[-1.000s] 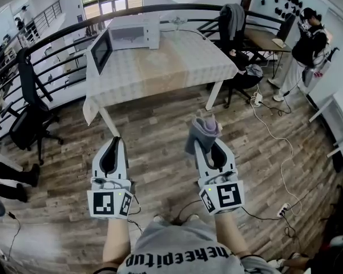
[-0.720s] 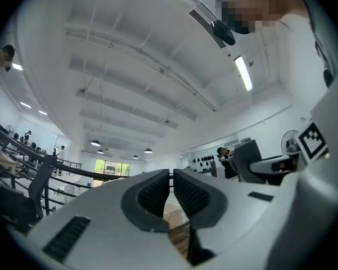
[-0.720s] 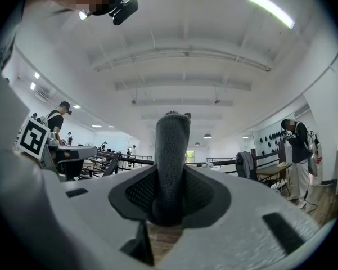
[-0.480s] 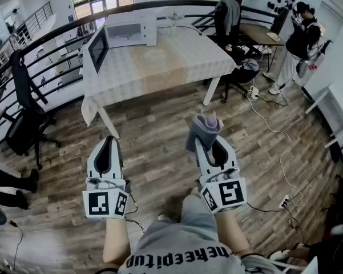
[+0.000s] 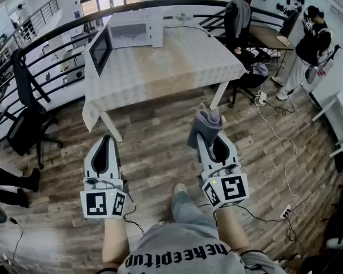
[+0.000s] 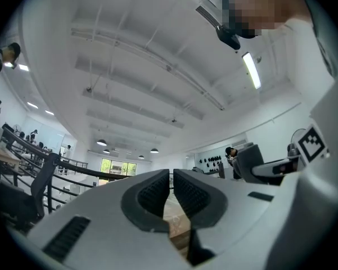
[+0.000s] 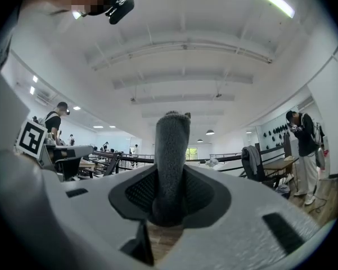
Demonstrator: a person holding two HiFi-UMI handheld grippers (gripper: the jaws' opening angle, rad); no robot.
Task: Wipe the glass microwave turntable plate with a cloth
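Note:
I hold both grippers over a wooden floor, short of a table [image 5: 160,67] with a pale cloth. A white microwave [image 5: 134,28] stands at the table's far side with its door [image 5: 101,50] swung open. I cannot make out the glass turntable plate. My right gripper [image 5: 205,138] is shut on a grey cloth [image 5: 205,124], which sticks up between its pads [image 7: 199,193] as a folded grey cloth [image 7: 172,145]. My left gripper [image 5: 107,139] is shut with nothing in it, and its pads [image 6: 152,193] nearly touch.
A black office chair [image 5: 28,116] stands left of the table. Another chair with a jacket [image 5: 237,16] is at the table's far right. A person [image 5: 311,44] stands at the right, and cables [image 5: 277,138] trail to a power strip [image 5: 285,212]. A railing [image 5: 57,33] runs behind the table.
The table and microwave have come slightly nearer and shifted right. A leg and foot have swung forward between the grippers. Both grippers keep their hold and stance.

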